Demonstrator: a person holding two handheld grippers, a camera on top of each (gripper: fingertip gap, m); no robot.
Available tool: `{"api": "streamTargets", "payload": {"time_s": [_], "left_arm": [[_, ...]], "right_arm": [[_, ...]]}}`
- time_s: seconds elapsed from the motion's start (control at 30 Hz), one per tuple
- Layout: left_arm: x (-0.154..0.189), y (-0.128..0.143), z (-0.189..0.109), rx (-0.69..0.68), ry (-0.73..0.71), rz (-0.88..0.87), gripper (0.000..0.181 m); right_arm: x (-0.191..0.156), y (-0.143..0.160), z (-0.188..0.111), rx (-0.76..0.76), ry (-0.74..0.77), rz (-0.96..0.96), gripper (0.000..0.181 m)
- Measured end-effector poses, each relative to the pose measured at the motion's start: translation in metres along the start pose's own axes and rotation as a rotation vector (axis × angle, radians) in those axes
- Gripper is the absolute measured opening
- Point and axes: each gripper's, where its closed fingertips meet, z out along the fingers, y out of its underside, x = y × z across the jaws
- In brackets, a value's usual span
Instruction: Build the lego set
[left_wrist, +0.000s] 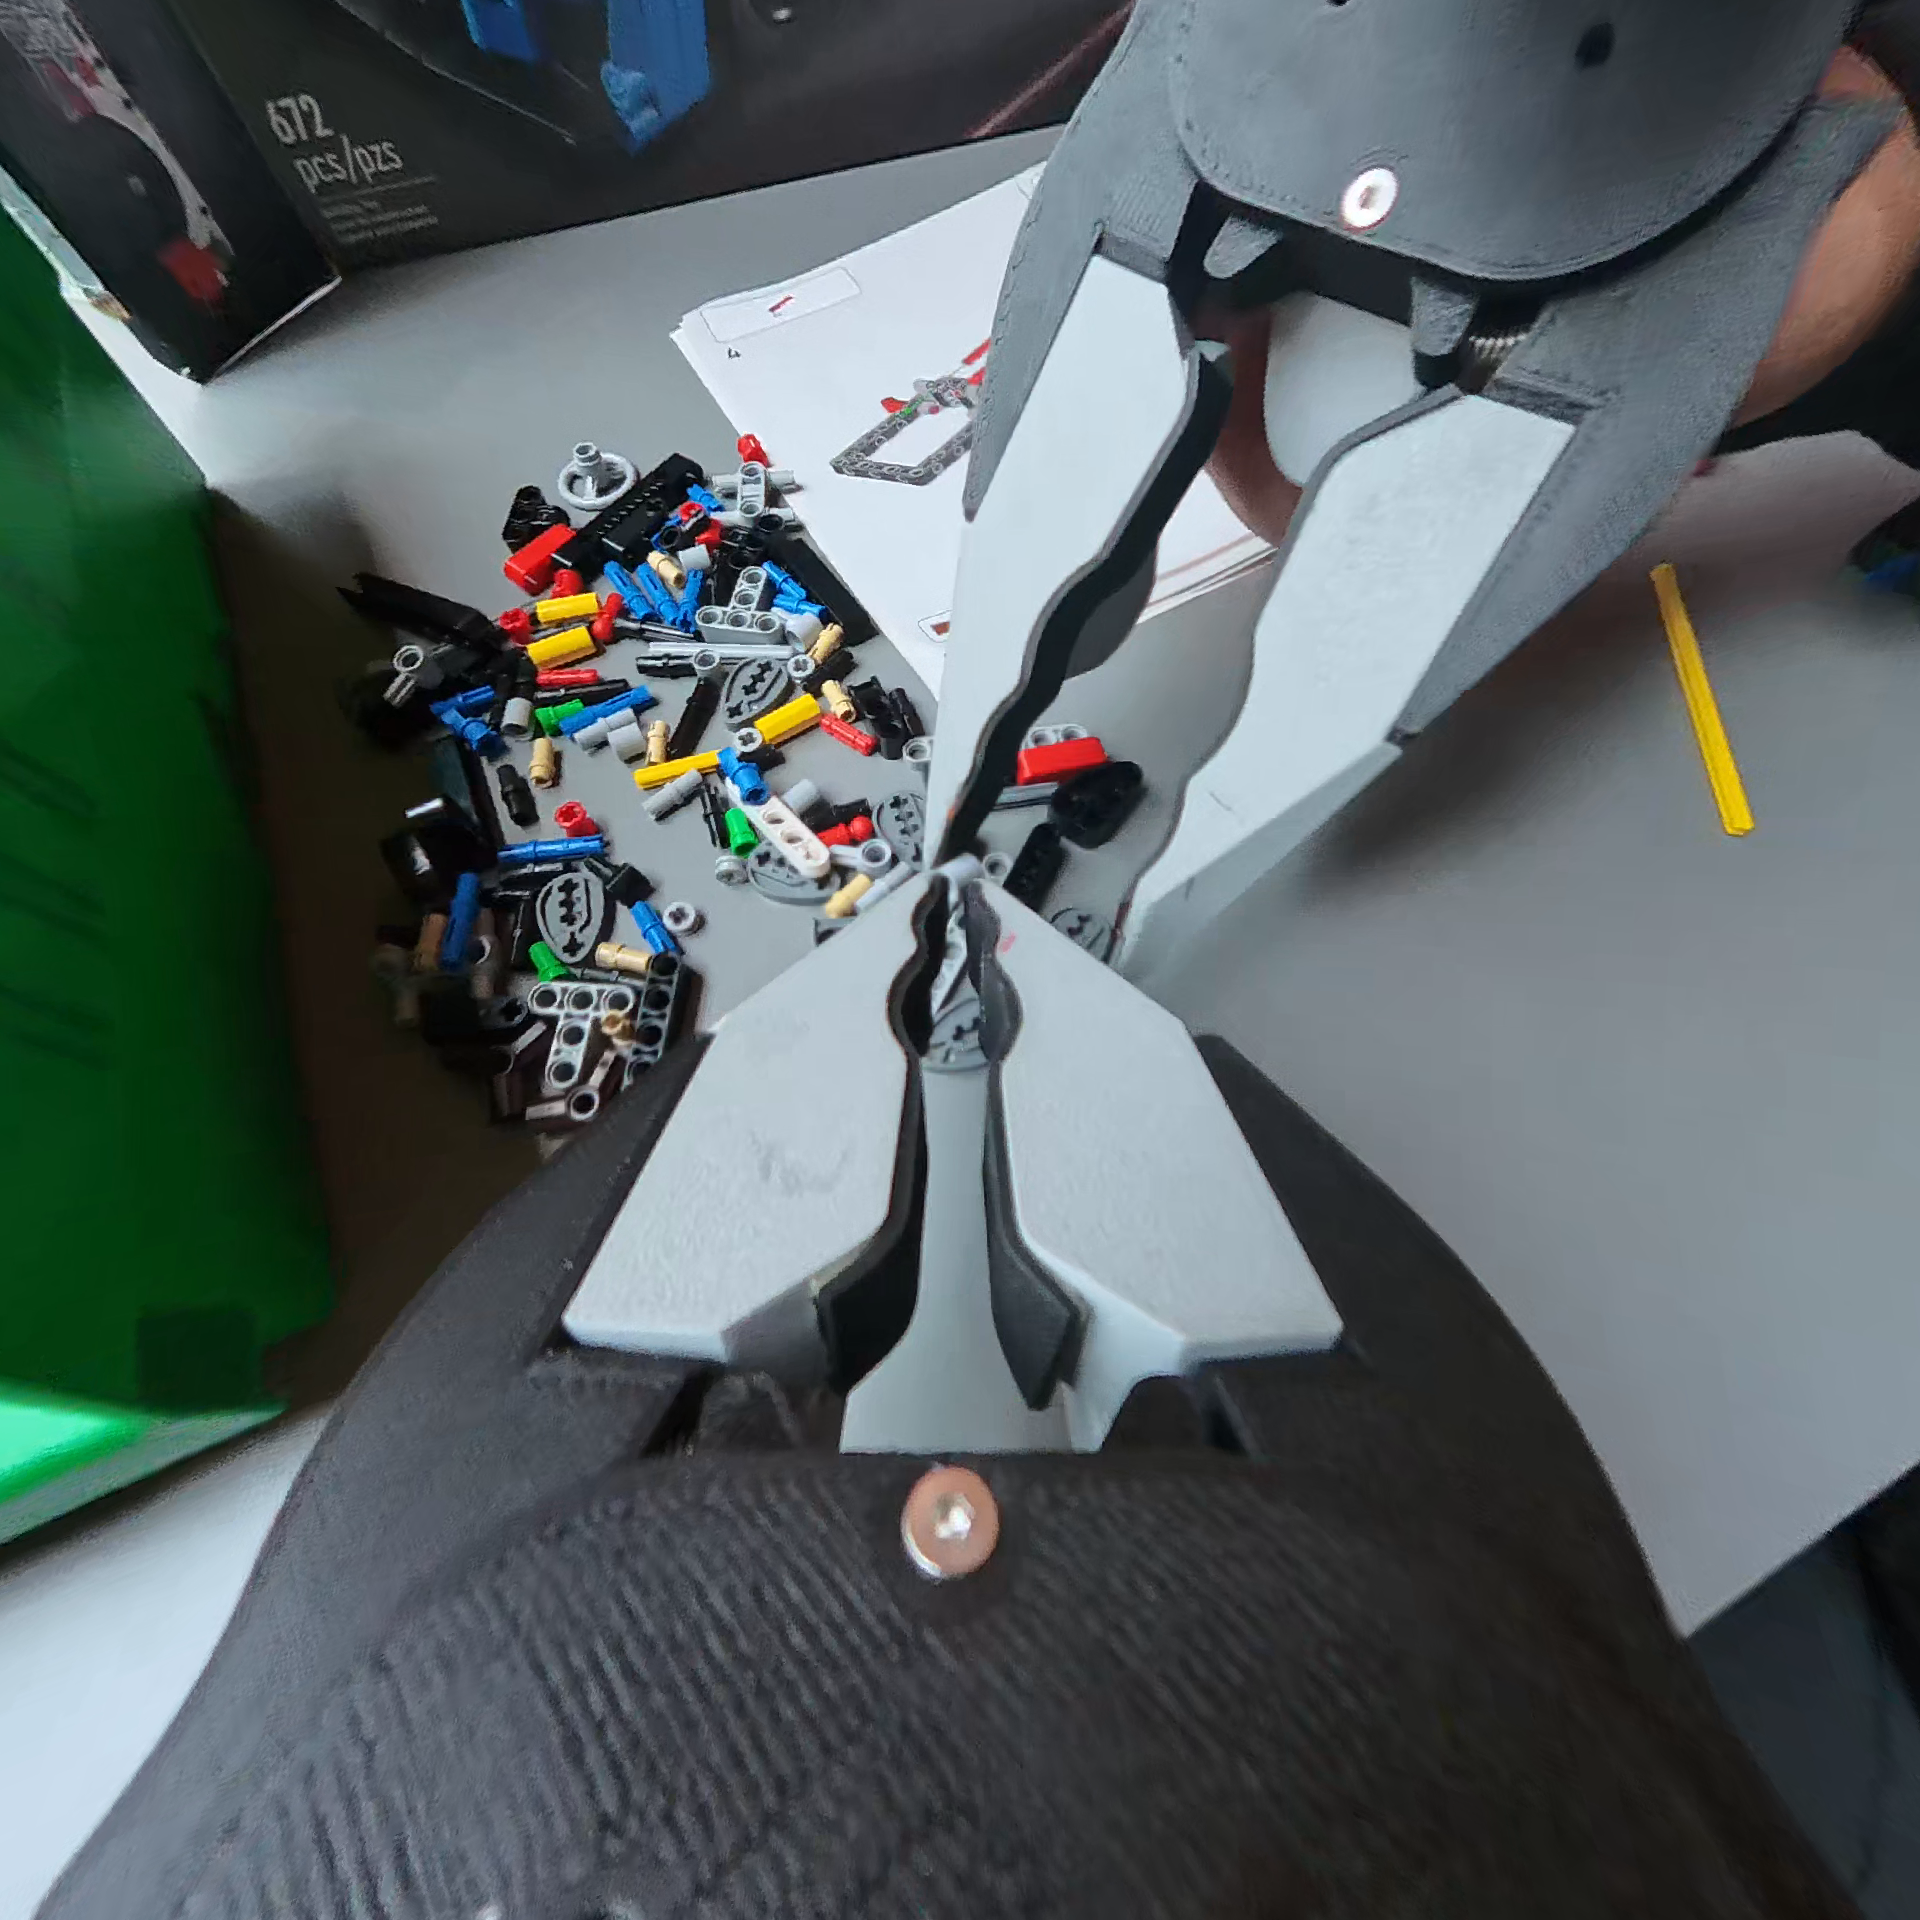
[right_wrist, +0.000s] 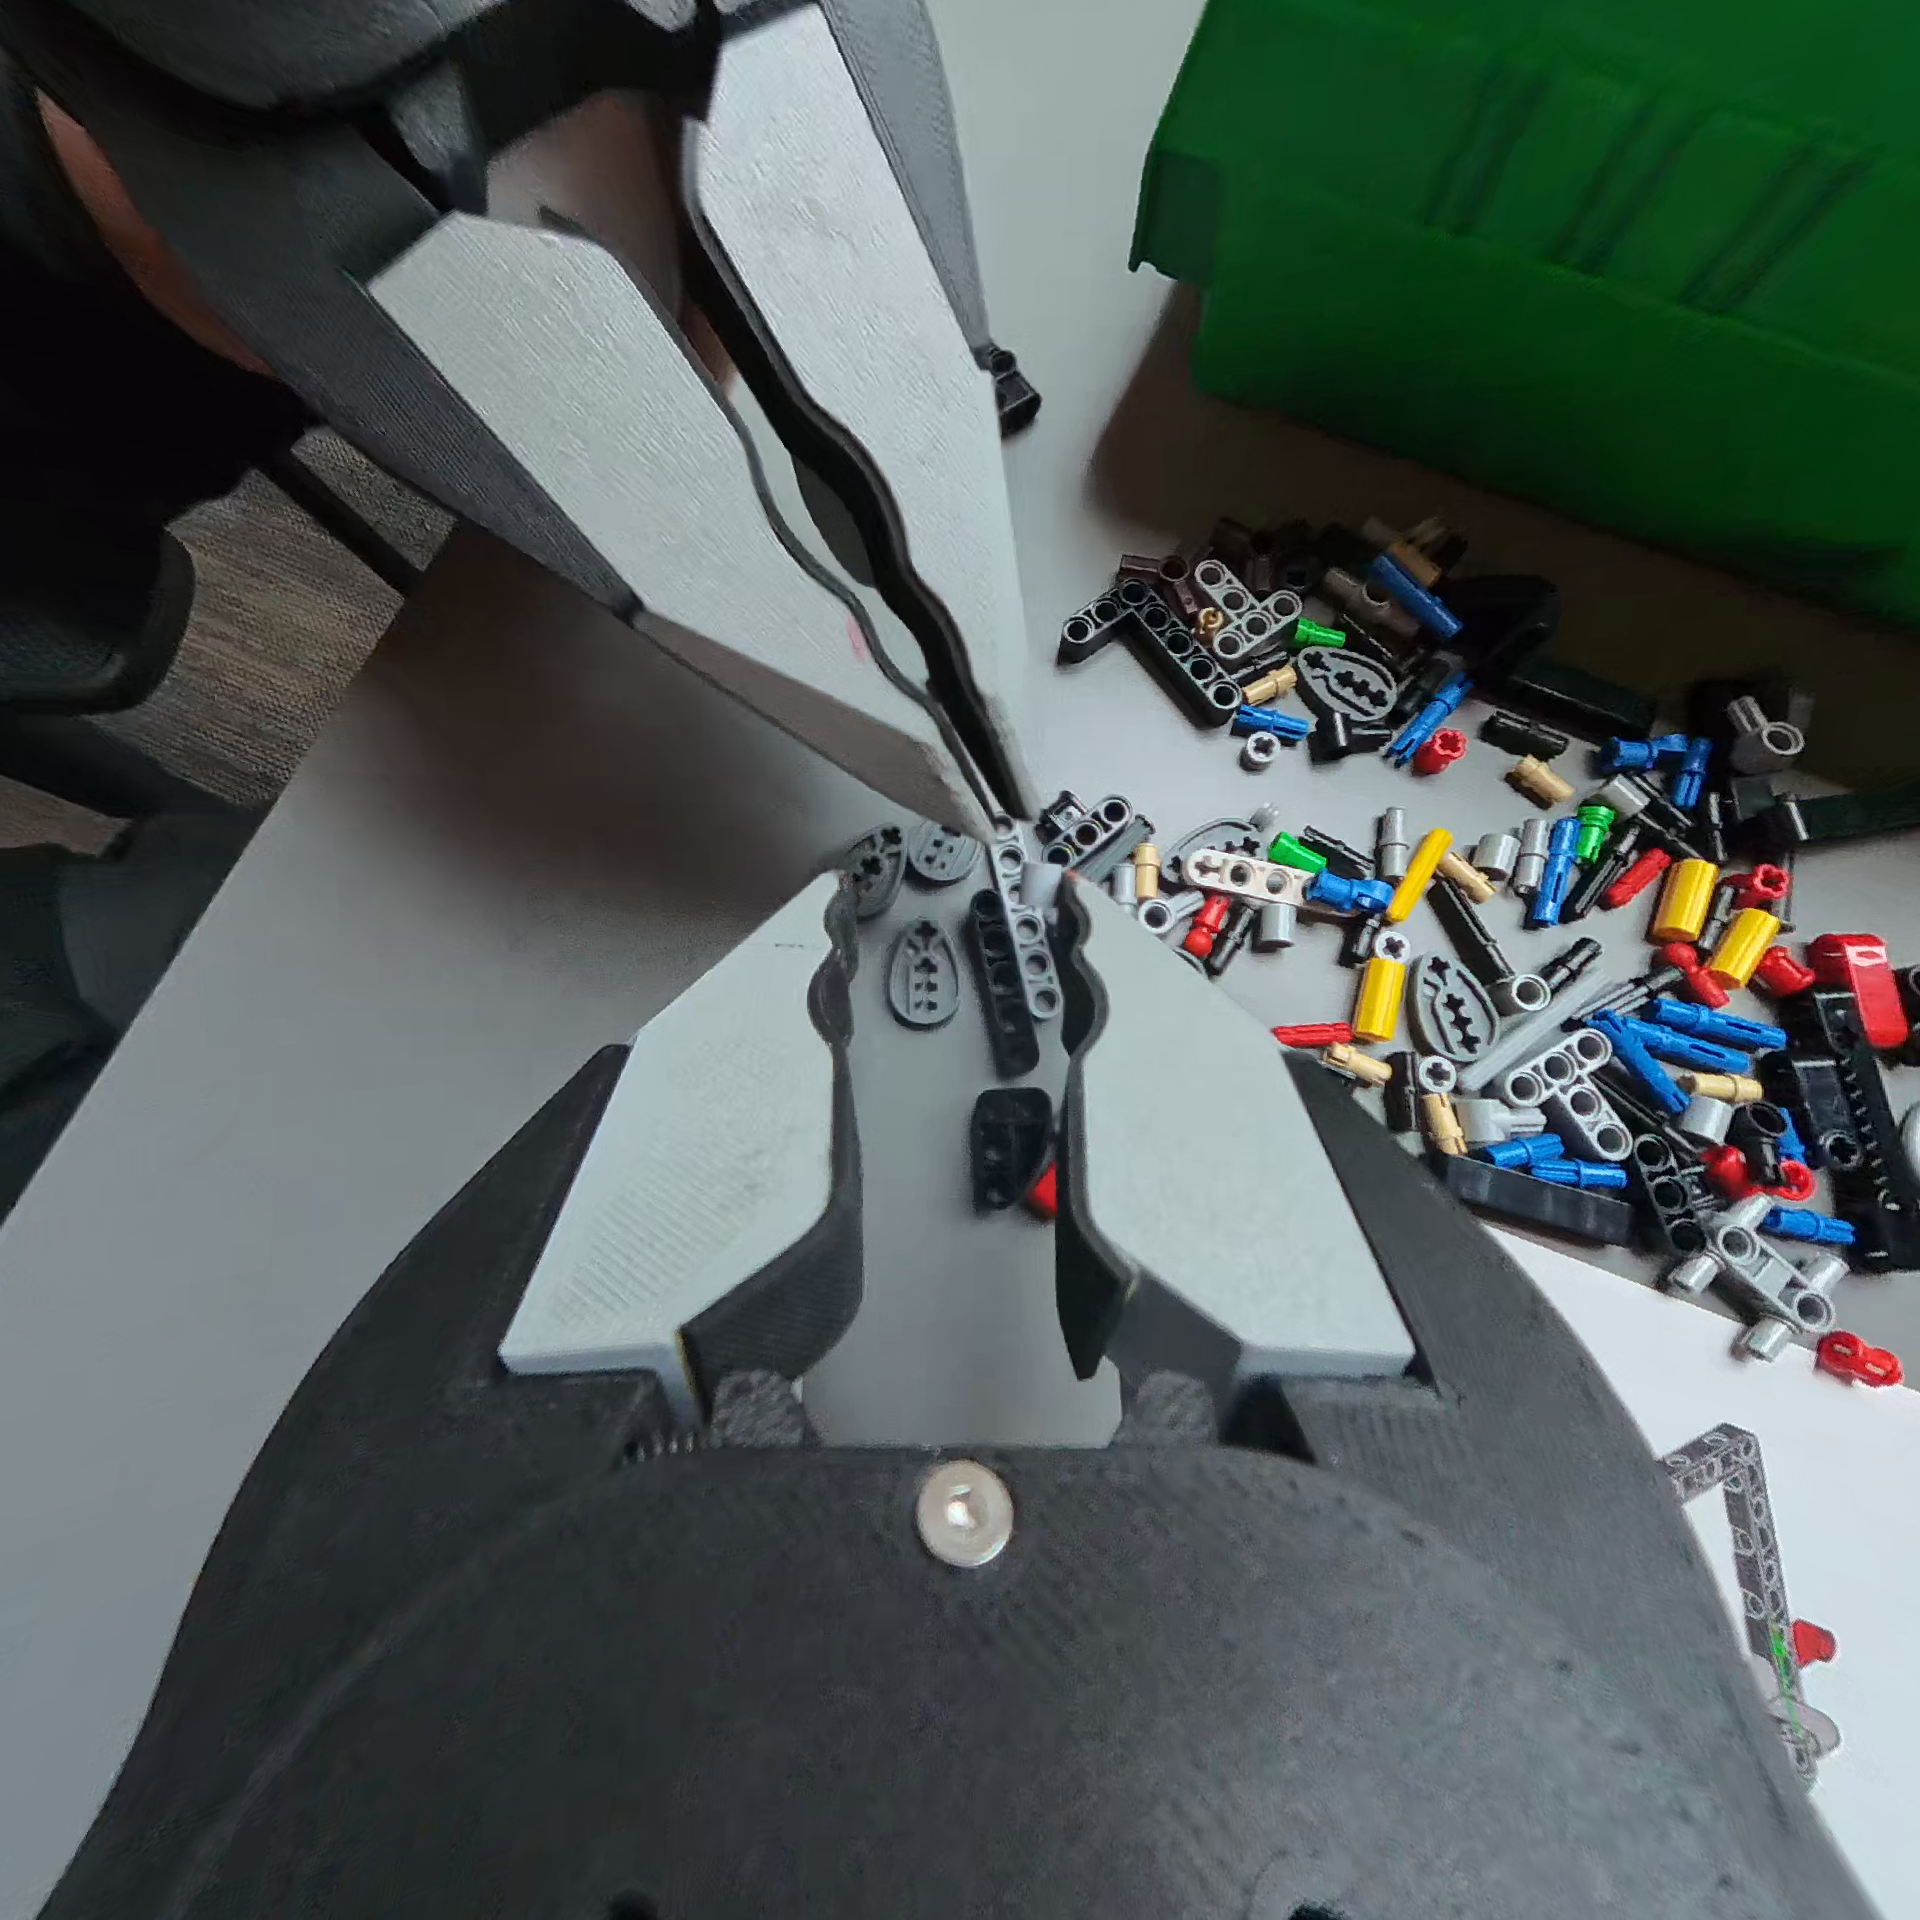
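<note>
A loose pile of small lego pieces (left_wrist: 644, 707) in black, grey, blue, yellow and red lies on the grey table; it also shows in the right wrist view (right_wrist: 1558, 987). A grey holed beam (right_wrist: 1013, 935) lies beside a black beam (right_wrist: 997, 987) and grey oval pieces (right_wrist: 920, 977). My left gripper (left_wrist: 951, 888) is shut, its tips pinched on the end of the grey beam (left_wrist: 951, 982); it enters the right wrist view from the top left (right_wrist: 1010, 816). My right gripper (right_wrist: 956, 883) is open, with a finger on either side of the beam; in the left wrist view it reaches in from the top right (left_wrist: 1039, 894).
A green bin (left_wrist: 104, 831) stands left of the pile, also visible in the right wrist view (right_wrist: 1558, 260). Dark set boxes (left_wrist: 312, 135) stand behind. An open instruction booklet (left_wrist: 852, 343) lies beyond the pile. A long yellow stick (left_wrist: 1699, 707) lies to the right. The table edge (right_wrist: 312, 790) runs close by. Left and right tips are no more than a few centimetres apart.
</note>
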Motion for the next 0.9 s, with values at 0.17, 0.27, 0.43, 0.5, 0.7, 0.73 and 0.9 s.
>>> {"api": "streamTargets", "payload": {"time_s": [0.17, 0.27, 0.43, 0.5, 0.7, 0.73, 0.9], "left_arm": [[-0.009, 0.009, 0.017, -0.087, -0.073, 0.048, 0.0], [-0.02, 0.018, 0.019, -0.12, -0.131, 0.084, 0.0], [-0.028, 0.011, 0.01, -0.05, -0.135, 0.033, 0.0], [-0.033, 0.012, 0.006, -0.048, -0.149, 0.021, 0.0], [0.007, 0.02, -0.018, -0.029, -0.031, -0.02, 0.006], [0.01, 0.026, -0.023, -0.057, -0.049, -0.017, 0.009], [0.02, 0.056, -0.038, -0.163, -0.109, 0.057, 0.006]], "right_arm": [[0.004, 0.006, 0.002, -0.03, 0.052, -0.019, 0.037], [0.011, 0.006, -0.001, -0.017, 0.082, -0.004, 0.038], [0.011, 0.007, -0.006, 0.005, 0.08, -0.013, 0.045], [0.011, 0.008, -0.016, 0.001, 0.096, -0.021, 0.044], [-0.002, 0.034, -0.098, 0.009, 0.224, -0.003, 0.042], [-0.008, 0.04, -0.114, 0.036, 0.239, 0.019, 0.042], [-0.04, 0.082, -0.178, 0.115, 0.35, 0.111, 0.041]]}}
